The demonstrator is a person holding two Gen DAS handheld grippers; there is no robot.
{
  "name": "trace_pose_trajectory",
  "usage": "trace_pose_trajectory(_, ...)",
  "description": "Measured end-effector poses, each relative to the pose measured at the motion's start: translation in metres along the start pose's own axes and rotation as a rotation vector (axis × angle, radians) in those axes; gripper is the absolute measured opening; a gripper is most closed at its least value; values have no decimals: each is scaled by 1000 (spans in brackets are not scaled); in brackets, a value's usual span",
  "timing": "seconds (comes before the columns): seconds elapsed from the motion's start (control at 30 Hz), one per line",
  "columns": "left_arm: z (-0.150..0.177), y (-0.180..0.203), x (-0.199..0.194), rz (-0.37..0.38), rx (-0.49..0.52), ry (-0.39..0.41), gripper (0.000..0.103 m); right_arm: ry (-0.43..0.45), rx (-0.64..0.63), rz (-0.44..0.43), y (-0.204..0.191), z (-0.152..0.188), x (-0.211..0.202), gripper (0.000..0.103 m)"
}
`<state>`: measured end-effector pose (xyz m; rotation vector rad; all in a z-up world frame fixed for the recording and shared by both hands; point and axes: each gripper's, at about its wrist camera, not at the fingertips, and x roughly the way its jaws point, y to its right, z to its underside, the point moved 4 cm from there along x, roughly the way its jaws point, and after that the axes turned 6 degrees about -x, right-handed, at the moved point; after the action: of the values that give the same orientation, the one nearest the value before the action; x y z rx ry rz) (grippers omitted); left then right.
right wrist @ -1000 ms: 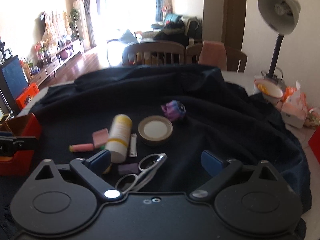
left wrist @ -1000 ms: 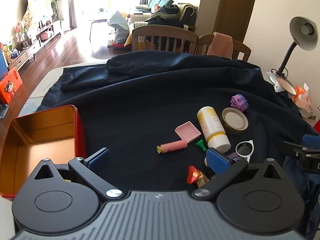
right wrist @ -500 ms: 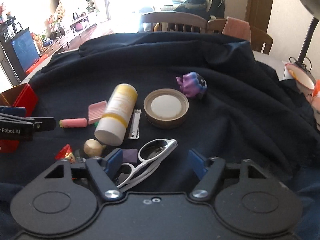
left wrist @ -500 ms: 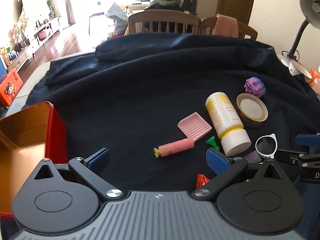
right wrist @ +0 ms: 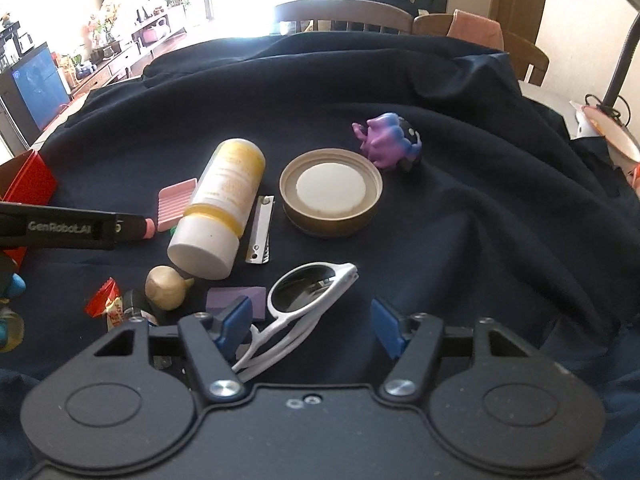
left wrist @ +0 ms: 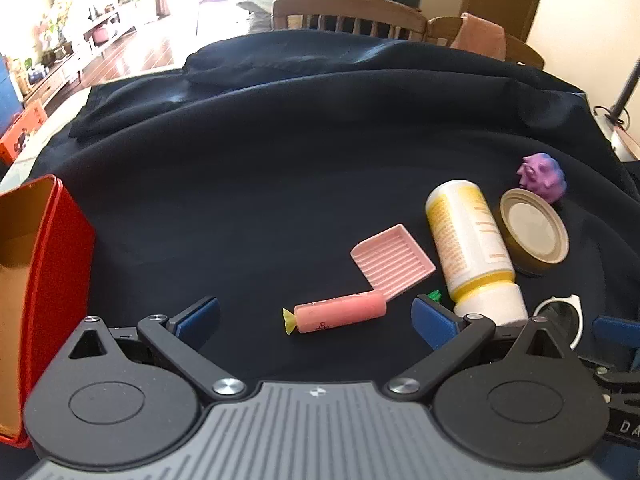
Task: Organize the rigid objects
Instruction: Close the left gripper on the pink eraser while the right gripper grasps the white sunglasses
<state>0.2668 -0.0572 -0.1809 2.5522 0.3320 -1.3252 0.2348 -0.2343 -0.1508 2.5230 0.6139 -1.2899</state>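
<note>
Left gripper [left wrist: 316,318] spread wide, bracketing pink tube [left wrist: 339,313] on dark cloth [left wrist: 280,152], not touching. Right gripper [right wrist: 310,322] agape over white sunglasses [right wrist: 308,292]. Red tin [left wrist: 40,280] far left.

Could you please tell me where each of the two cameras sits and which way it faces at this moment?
Left wrist: on the left gripper, low over the dark cloth, facing the pink sausage; its open fingers show, red tin at left.
Right wrist: on the right gripper, facing white sunglasses; open fingers show.
Shared: the yellow bottle, jar lid, purple toy.
</note>
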Motion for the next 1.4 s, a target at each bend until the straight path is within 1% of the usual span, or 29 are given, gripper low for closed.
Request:
trace_pose_trajectory(0.1,1,-2,6,-15,-21,-12,102,-1,17,-10,2,0,3,62)
trace_pose_trajectory(0.17,2,-3,8,-21,-31,-16,102,-3,24,-13,3,0,4,58)
trace_pose_trajectory(0.23,3,-3,10,-30,-33,-18,98,-5,42,-27,4,0,5,54)
trace_pose_trajectory(0.37,4,-5,13,-44,-46,-24,95,-10,85,-46,9,1,5,49)
trace_pose_trajectory(0.5,4,-3,14,-61,-31,-16,94,-15,104,-73,9,3,3,48)
trace_pose_trajectory(0.6,5,-2,15,-73,-20,-8,90,-14,107,-87,7,6,1,45)
trace_pose_trajectory(0.67,4,-2,14,-78,-11,-2,86,-11,122,-98,9,8,0,33)
trace_pose_trajectory(0.73,4,-2,13,-78,-12,2,81,-17,150,-113,11,10,-1,30)
trace_pose_trajectory(0.77,4,-2,13,-78,-11,6,78,-16,156,-121,12,11,-2,27)
trace_pose_trajectory(0.8,3,-2,12,-77,-9,8,74,-12,157,-129,12,11,-3,24)
trace_pose_trajectory(0.87,2,-2,11,-74,-4,13,68,-5,153,-132,11,11,-5,16)
trace_pose_trajectory(0.9,2,-1,11,-72,0,15,63,-1,151,-134,11,11,-6,15)
trace_pose_trajectory(0.93,2,-1,10,-70,4,19,56,4,148,-138,11,11,-7,14)
trace_pose_trajectory(0.97,1,-1,9,-67,9,22,52,9,146,-141,11,11,-7,13)
trace_pose_trajectory(1.03,0,0,8,-62,21,24,33,19,146,-146,11,12,-9,11)
trace_pose_trajectory(1.1,0,-1,8,-53,31,19,29,30,149,-149,12,11,-12,9)
trace_pose_trajectory(1.13,-1,-1,7,-50,32,17,21,36,150,-150,12,11,-14,8)
trace_pose_trajectory(1.17,-1,-2,7,-49,35,14,17,42,150,-151,12,10,-15,7)
trace_pose_trajectory(1.2,-1,-3,6,-48,36,11,15,49,148,-152,12,10,-17,7)
trace_pose_trajectory(1.4,3,-10,1,-43,28,-15,15,72,146,-157,14,10,-25,5)
